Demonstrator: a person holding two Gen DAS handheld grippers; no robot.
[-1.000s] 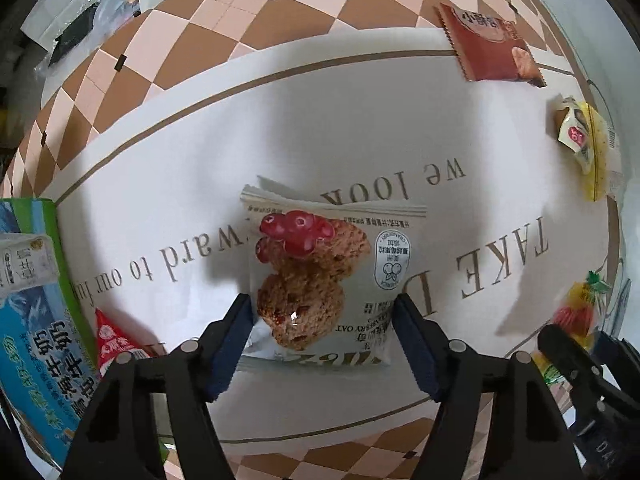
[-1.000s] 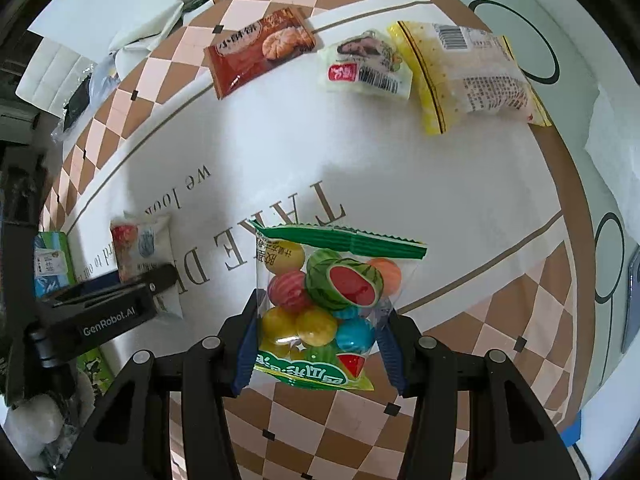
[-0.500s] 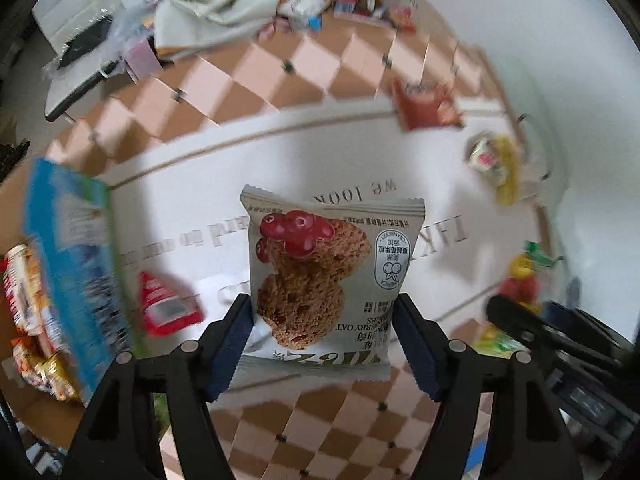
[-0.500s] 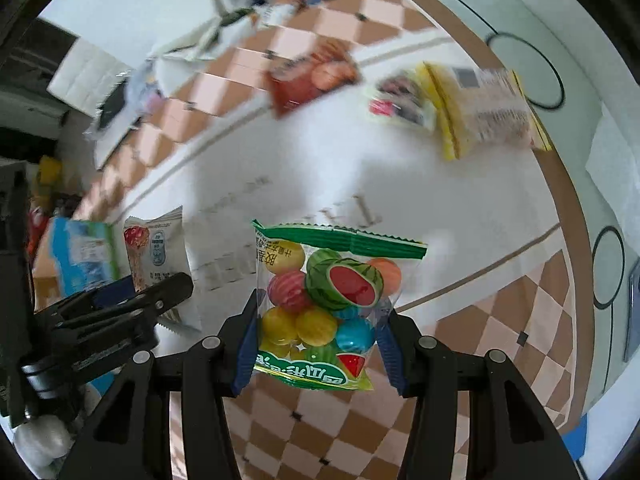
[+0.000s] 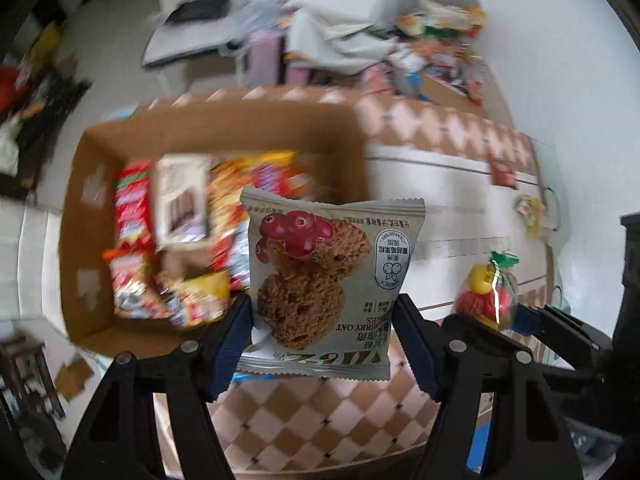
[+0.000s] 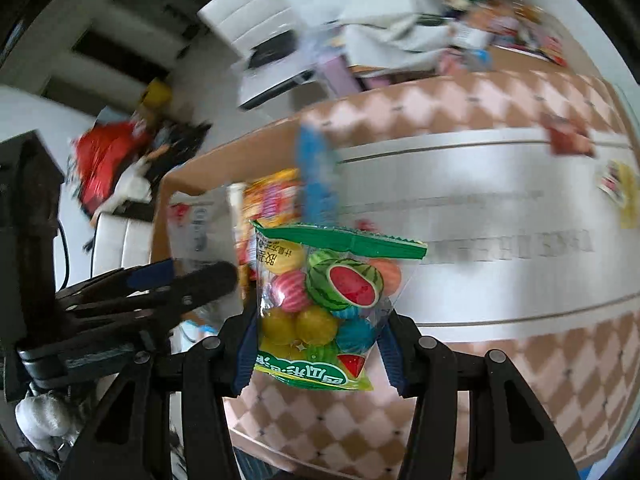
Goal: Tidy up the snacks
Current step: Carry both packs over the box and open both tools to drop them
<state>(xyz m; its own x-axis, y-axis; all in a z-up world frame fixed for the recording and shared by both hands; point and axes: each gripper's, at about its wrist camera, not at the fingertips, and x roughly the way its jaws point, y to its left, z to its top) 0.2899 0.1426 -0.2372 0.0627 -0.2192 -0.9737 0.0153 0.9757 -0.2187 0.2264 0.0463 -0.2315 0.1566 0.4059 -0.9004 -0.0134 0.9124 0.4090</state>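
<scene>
My left gripper (image 5: pixel 324 340) is shut on a grey cranberry oat cookie packet (image 5: pixel 324 280) and holds it in the air near the right edge of an open cardboard box (image 5: pixel 92 152) that holds several snack packs. My right gripper (image 6: pixel 316 350) is shut on a clear bag of fruit-shaped gummy balls (image 6: pixel 324 304), lifted above the table's left end. The gummy bag also shows in the left wrist view (image 5: pixel 490 292). The left gripper also shows at the left of the right wrist view (image 6: pixel 168 280).
The table with a checked brown cloth (image 5: pixel 320 420) and white centre (image 6: pixel 480 220) holds a red snack packet (image 6: pixel 568 140) and a yellow one (image 6: pixel 624 192) at the far right. A cluttered far table (image 5: pixel 432 40) and a white chair (image 6: pixel 256 20) stand behind.
Both grippers have lifted their packets off the table and swung left toward the cardboard box, which has come into view. Both stay shut on their packets.
</scene>
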